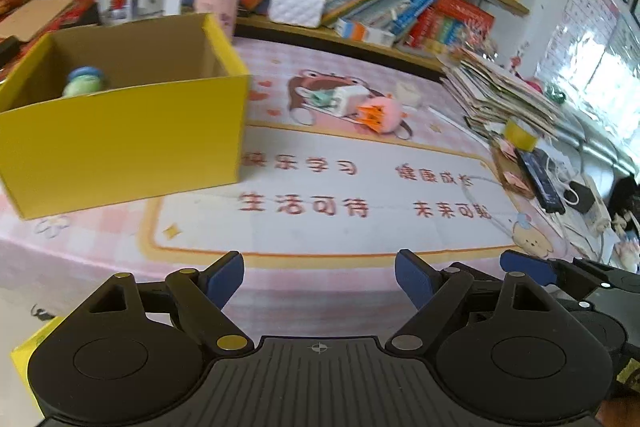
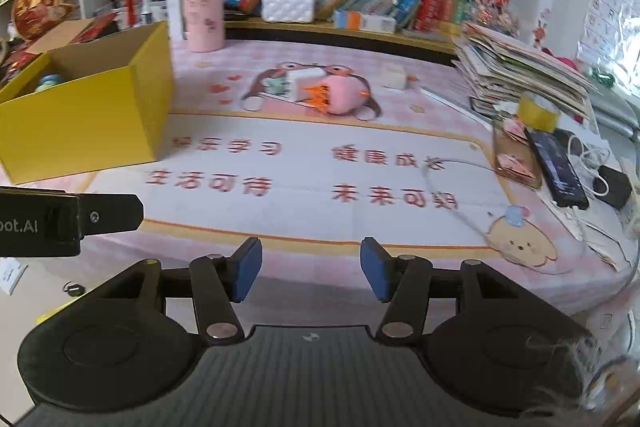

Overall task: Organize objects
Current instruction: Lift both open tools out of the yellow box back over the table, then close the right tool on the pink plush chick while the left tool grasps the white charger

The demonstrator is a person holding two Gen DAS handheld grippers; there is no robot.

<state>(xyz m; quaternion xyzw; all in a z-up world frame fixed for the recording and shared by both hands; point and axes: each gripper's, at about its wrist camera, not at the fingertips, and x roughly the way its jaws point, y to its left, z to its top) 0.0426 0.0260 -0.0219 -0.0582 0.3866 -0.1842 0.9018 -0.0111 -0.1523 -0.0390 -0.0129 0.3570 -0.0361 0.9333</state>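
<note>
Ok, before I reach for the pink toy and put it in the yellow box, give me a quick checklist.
1. Left gripper open and empty: ok.
2. Right gripper open and empty: ok.
3. Pink toy in view on the mat: ok.
4. Toy free of neighbours: not ok, the white block sits against it.
5. Yellow box open on top: ok.
6. Room in the box: ok, only a green and blue toy shows inside.
</note>
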